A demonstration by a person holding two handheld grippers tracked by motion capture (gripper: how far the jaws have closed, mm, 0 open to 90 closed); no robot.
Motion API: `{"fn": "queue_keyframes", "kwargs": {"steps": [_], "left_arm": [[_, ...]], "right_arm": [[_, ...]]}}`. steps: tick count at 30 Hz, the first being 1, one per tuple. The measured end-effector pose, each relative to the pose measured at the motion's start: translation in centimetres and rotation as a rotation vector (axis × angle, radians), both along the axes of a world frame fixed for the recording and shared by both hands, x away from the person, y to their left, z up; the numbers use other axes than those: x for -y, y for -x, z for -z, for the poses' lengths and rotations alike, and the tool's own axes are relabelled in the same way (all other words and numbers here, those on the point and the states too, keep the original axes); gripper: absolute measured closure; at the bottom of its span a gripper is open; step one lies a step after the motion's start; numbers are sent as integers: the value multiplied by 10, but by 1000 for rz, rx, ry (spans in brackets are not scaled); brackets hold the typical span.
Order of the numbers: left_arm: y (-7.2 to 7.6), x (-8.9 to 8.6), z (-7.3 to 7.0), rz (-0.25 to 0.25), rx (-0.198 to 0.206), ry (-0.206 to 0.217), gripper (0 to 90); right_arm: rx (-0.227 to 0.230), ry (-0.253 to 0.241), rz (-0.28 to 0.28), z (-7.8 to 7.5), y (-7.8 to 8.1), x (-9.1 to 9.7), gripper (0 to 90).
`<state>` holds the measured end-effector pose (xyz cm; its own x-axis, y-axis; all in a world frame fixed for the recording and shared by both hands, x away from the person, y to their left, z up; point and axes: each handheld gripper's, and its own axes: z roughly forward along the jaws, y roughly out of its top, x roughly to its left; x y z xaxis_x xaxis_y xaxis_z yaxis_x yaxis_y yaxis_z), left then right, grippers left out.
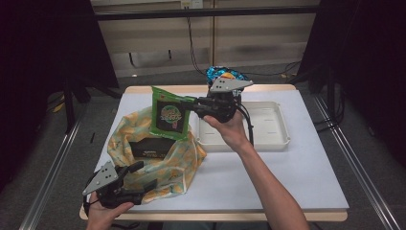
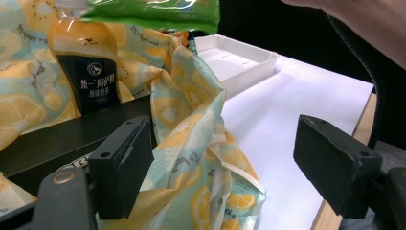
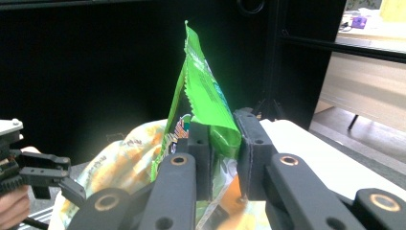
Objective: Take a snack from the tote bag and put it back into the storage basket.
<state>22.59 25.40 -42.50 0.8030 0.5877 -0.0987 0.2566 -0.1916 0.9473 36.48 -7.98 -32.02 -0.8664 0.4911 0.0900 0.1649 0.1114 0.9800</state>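
A green snack bag (image 1: 168, 115) hangs upright over the open lemon-print cloth bag (image 1: 158, 158), with my right gripper (image 1: 192, 106) shut on its right edge. In the right gripper view the jaws (image 3: 222, 158) pinch the green bag (image 3: 203, 105) flat between them. My left gripper (image 1: 142, 176) stands open at the cloth bag's near left rim. The fabric (image 2: 191, 143) lies between its wide jaws (image 2: 230, 163), close to the left one, and neither pad presses on it. Inside the cloth bag lie a black box (image 2: 57, 139) and an orange drink bottle (image 2: 86, 62).
A white tray (image 1: 282, 129) sits on the white table to the right of the cloth bag, beneath the right hand. A blue snack bag (image 1: 222, 73) lies at the table's far edge. Bare white table (image 1: 287, 177) extends at the near right.
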Motion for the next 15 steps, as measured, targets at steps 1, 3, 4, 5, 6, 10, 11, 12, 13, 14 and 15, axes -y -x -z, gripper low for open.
{"fn": "queue_keyframes", "kwargs": {"steps": [1,3,4,5,6,10,11,12,13,14,15], "left_arm": [[0,1,0,-6,-5,-5,204],[-1,2,0,-8,1,-12,195],[-2,2,0,-5,0,-12,189],[-1,3,0,-10,-1,-9,184],[-2,3,1,-12,1,-13,182],[-2,3,2,-29,5,-14,177],[-2,3,2,-30,2,-12,177],[-2,3,2,-31,1,-9,178],[-2,3,2,-30,1,-9,178],[-2,3,2,-20,7,-12,179],[-2,4,2,-22,8,-13,184]], "right_arm": [[1,2,4,0,0,4,777],[0,8,18,-1,1,13,777],[3,8,26,-1,1,17,777],[3,6,30,-1,2,21,777],[3,6,38,-1,3,25,777],[7,-3,61,-2,7,41,777],[10,-3,68,-2,8,46,777],[7,-7,73,-1,9,50,777],[5,-10,80,-1,9,54,778],[6,-8,89,0,9,58,777],[4,-8,97,0,9,62,777]]}}
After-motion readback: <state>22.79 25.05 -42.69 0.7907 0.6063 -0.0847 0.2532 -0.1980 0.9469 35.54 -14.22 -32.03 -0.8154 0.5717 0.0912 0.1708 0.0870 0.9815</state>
